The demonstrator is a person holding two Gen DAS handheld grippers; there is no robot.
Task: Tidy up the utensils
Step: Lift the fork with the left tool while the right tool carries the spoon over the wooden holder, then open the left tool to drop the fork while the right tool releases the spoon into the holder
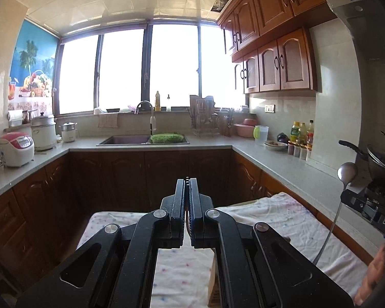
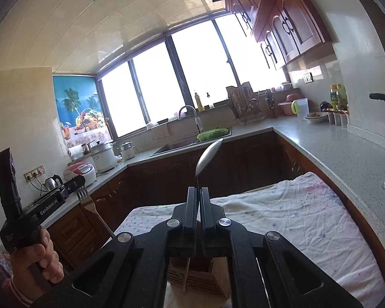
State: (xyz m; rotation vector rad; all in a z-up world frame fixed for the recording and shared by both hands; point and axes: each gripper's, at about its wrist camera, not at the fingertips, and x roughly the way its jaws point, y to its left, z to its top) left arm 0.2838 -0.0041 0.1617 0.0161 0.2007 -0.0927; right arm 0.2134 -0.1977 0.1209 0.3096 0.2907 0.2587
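Black left gripper (image 1: 187, 179) with silver pivot screws, black right gripper (image 2: 199, 188), white lettering, floral sleeve (image 2: 0, 269)

Each view looks forward along its own tool, held high and facing the far window (image 1: 146, 69). Both share the cloth-covered table (image 2: 282, 213) just below; each view catches the other tool at its edge.

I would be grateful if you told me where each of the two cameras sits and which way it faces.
Left wrist view: on the left gripper, jaws shut, facing the sink and window; the right gripper with a spoon shows at right.
Right wrist view: on the right gripper, jaws shut on the spoon, facing the same way; a hand holds the left gripper with a fork.
Shared: sink, green basket, cloth-covered table.
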